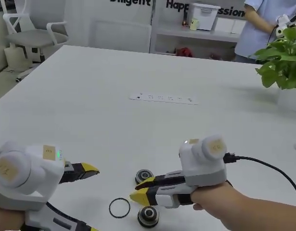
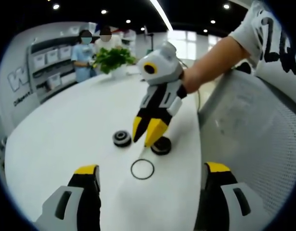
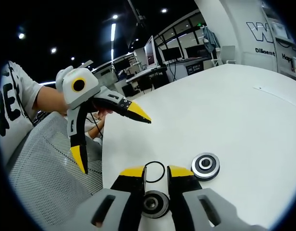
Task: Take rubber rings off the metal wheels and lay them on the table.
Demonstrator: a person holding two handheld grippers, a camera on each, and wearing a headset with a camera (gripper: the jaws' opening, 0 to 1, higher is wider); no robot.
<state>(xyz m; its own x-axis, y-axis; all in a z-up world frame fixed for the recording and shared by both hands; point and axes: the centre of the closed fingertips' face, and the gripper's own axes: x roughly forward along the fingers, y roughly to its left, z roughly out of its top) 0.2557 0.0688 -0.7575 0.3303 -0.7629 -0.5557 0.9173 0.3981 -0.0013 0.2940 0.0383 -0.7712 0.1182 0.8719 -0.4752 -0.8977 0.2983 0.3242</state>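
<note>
Right tongs (image 3: 156,172): narrowly parted, empty; mine nearest the work.
Left tongs (image 2: 152,168): spread wide, empty.
Near wheel (image 3: 155,203): directly under right tips, lying flat.
Loose ring (image 1: 109,208): on surface (image 1: 138,72), just beyond those tips.

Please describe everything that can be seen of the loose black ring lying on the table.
The rubber ring is a thin black loop, evenly round. It lies flat on the white table, free of any wheel, close to the nearer metal wheel but apart from it. Nothing but the table touches it; the right gripper holds its yellow tips nearby.
</note>
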